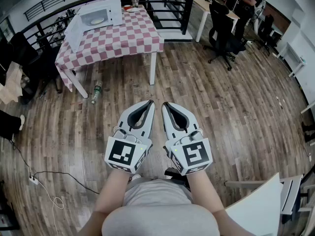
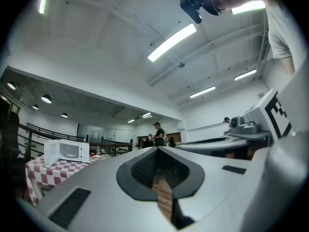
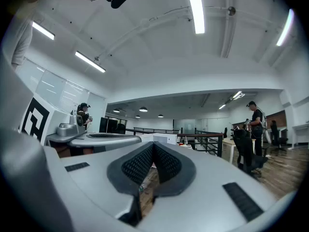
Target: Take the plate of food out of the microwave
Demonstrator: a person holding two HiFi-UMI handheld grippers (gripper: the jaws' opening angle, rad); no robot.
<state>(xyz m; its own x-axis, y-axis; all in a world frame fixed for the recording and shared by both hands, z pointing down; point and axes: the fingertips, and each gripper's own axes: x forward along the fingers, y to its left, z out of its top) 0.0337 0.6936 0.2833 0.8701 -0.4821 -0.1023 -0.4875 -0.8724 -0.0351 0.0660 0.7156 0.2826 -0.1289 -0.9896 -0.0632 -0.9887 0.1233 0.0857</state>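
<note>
A white microwave (image 1: 101,14) stands on a red-and-white checked table (image 1: 123,37) at the far upper left, its door (image 1: 74,33) swung open. Inside it lies a pale plate (image 1: 97,20); the food on it is too small to make out. Both grippers are held side by side close to my body, far from the table. My left gripper (image 1: 149,103) is shut with nothing in it, and so is my right gripper (image 1: 166,104). In the left gripper view the microwave (image 2: 66,152) shows far off to the left of the left gripper (image 2: 157,149).
A plastic bottle (image 1: 96,92) lies on the wooden floor by the table's leg. A cup (image 1: 135,3) stands at the table's far end. Black office chairs (image 1: 224,36) and a person at a desk are at the upper right; a white chair (image 1: 268,205) is at my lower right.
</note>
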